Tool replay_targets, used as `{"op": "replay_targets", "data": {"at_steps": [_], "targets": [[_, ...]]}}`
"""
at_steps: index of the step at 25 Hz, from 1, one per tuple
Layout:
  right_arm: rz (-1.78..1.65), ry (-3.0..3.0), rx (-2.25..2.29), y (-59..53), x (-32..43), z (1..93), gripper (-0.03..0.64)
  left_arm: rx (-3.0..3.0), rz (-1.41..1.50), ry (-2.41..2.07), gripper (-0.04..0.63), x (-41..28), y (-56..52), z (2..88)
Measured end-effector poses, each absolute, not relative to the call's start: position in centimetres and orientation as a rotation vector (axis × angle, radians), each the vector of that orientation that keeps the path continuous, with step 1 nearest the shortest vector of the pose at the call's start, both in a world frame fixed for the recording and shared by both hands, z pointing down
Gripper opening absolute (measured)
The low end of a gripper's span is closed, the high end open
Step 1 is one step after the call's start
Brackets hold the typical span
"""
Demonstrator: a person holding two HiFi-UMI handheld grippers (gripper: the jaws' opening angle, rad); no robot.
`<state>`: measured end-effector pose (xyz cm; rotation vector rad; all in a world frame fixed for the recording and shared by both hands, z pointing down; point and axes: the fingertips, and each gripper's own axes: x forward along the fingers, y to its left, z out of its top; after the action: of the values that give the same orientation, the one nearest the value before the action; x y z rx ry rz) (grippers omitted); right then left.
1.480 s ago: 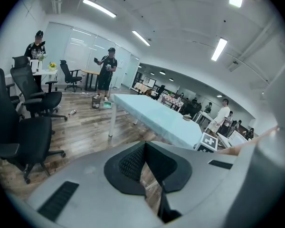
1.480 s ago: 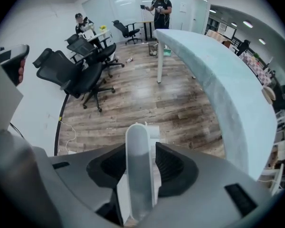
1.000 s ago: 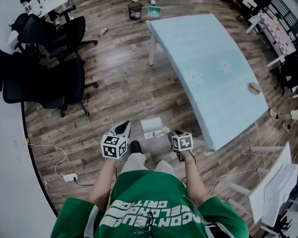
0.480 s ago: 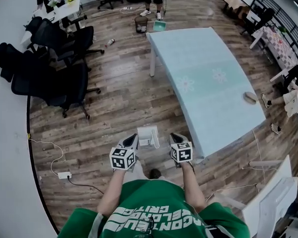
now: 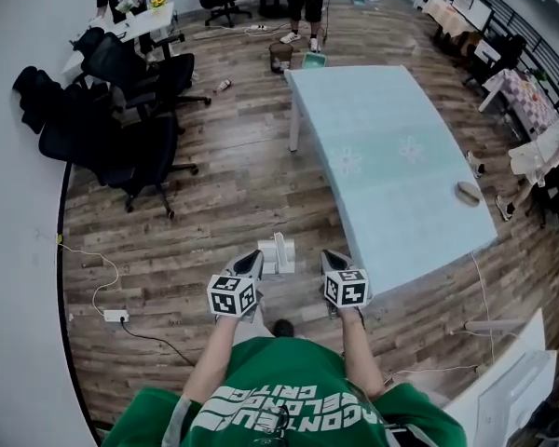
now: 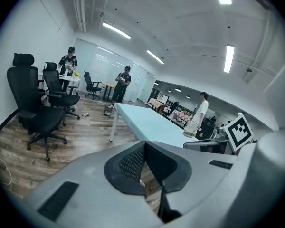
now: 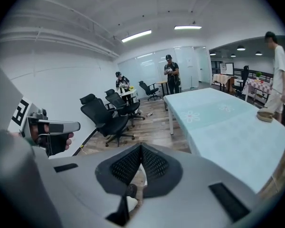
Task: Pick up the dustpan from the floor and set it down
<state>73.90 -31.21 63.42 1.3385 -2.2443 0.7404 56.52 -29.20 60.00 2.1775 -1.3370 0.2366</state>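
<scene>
Low over the floor, the white dustpan stands on edge between left tongs and right tongs. Both are pinched closed. Which one grips it is unclear; probably mid-lift.

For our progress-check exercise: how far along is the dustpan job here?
Done: unclear; the dustpan looks to sit on the floor between the tools, ungripped. In hand: nothing; left tool and right tool are shut and empty, the right just closed. Left: gripping and lifting it, unless that already happened.
</scene>
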Motion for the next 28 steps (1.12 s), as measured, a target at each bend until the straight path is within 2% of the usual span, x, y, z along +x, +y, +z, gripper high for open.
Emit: {"op": "replay_targets", "data": {"at_steps": [5,28], "targets": [[0.751,-2.268,1.314,-29.7,74.7,63.2,0.008,2.184,0.253,-1.351,0.000,57.6,-27.0,59.3],[0.681,-2.330,1.258,-24.1,73.5,62.2,0.008,2.115,0.235,-1.444,0.000,54.7,-21.2,59.1]]}}
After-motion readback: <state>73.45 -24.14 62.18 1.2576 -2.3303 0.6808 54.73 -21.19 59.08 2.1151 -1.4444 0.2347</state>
